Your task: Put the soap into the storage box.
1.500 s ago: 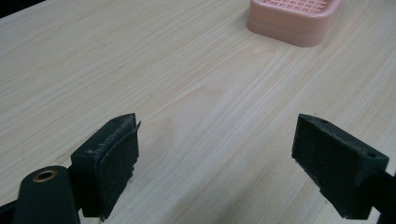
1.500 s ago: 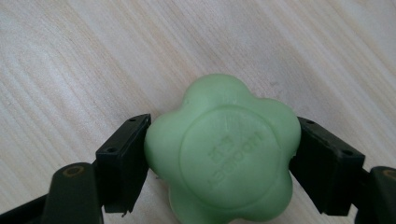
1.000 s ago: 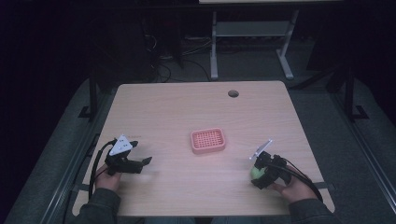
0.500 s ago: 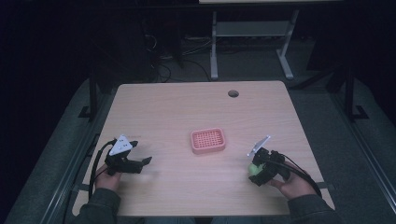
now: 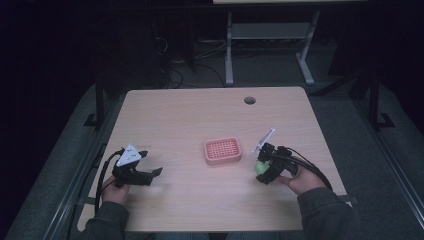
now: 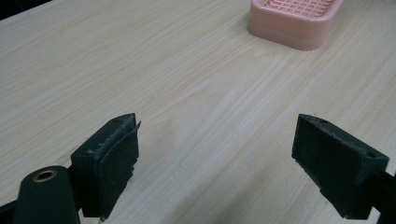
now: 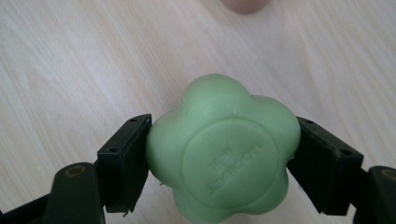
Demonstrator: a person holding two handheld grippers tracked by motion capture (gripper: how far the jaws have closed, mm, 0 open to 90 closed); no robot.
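The soap [image 7: 223,151] is picked up, clamped between the right gripper's [image 5: 264,168] jaws above the bench [image 5: 200,115] just right of the empty dish [image 5: 222,150]; placing it remains, left gripper [image 6: 219,158] wide open, idle.

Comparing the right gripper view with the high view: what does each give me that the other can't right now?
Right gripper view alone: the green soap is flower-shaped with a raised round stamp, and both jaws press its sides.

High view alone: the pink soap dish near the middle of the table, to the left of the right gripper, and the left gripper with its jaws apart and nothing between them.

Both: the green soap gripped over the pale wood tabletop.
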